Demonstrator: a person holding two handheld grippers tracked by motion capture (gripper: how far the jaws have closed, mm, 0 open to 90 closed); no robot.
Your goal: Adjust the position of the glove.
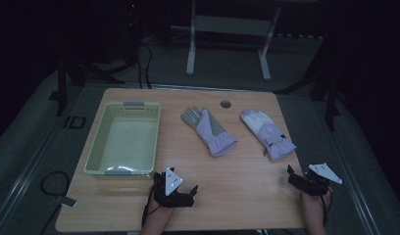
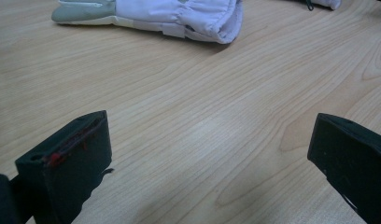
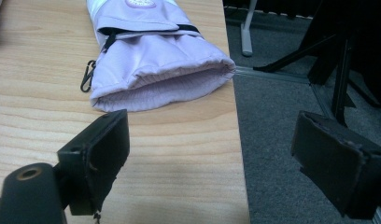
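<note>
Left tongs [image 1: 181, 192]: wide, empty
Right tongs [image 1: 300, 179]: wide, half past table [image 1: 222, 205] edge
Gloves: left glove [image 1: 208, 130], right glove [image 1: 267, 133], beside basket [image 1: 97, 147]
Risk: right glove's cuff nudged off table

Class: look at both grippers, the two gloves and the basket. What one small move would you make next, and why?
Probably ease the right gripper forward onto the cuff of the right glove. Its jaws are open, empty, and already face that cuff, which lies close ahead at the table edge. The basket sits empty, and the left gripper is farther from the left glove.
</note>
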